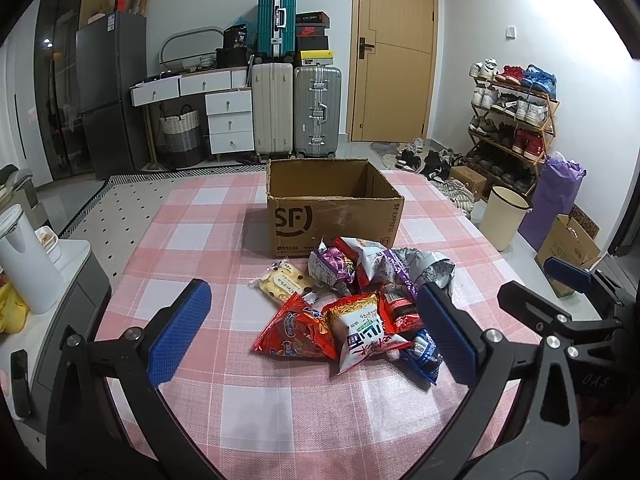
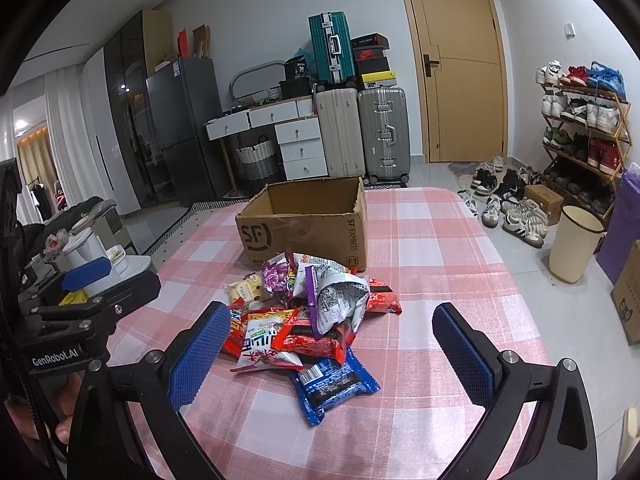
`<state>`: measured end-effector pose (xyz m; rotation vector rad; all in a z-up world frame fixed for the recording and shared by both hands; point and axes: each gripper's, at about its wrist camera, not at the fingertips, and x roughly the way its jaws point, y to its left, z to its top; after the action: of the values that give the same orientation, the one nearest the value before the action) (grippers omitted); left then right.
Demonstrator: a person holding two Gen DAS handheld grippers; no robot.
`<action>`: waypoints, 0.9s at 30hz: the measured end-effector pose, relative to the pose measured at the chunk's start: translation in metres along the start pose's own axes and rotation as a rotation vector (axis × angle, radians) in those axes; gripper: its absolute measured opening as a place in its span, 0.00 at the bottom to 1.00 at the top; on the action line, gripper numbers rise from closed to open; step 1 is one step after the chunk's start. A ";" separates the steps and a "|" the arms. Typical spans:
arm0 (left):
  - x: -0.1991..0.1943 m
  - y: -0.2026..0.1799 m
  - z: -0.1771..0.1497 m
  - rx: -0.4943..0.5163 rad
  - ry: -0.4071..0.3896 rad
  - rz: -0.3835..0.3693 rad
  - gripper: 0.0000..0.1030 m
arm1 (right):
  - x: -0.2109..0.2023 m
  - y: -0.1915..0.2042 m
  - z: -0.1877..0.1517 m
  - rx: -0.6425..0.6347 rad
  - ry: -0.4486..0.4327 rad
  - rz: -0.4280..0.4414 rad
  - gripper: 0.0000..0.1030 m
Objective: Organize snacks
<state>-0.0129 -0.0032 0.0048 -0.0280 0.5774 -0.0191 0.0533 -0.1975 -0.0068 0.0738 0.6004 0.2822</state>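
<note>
Both claws gape empty — left claw, right claw. Snacks lie just ahead; the box sits beyond — the blue pack is nearest the right.

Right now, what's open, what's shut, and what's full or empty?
Cardboard box: open on top, inside looks empty.
Snack packets: heaped on the table, none in the box.
Left gripper: open, holding nothing.
Right gripper: open, holding nothing.
Door: shut.
White drawers: shut.
</note>
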 end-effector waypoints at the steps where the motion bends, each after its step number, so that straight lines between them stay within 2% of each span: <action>1: -0.001 0.000 0.000 0.001 -0.001 -0.001 0.99 | 0.000 0.000 0.002 0.001 -0.001 0.000 1.00; 17: 0.004 0.001 -0.004 -0.003 0.008 0.000 0.99 | 0.003 -0.001 0.000 -0.002 0.001 0.021 1.00; 27: 0.012 0.009 -0.008 -0.031 0.022 -0.003 0.99 | 0.022 -0.011 -0.023 -0.006 0.063 0.075 1.00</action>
<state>-0.0068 0.0050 -0.0086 -0.0586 0.6002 -0.0137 0.0605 -0.2018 -0.0397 0.0815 0.6606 0.3602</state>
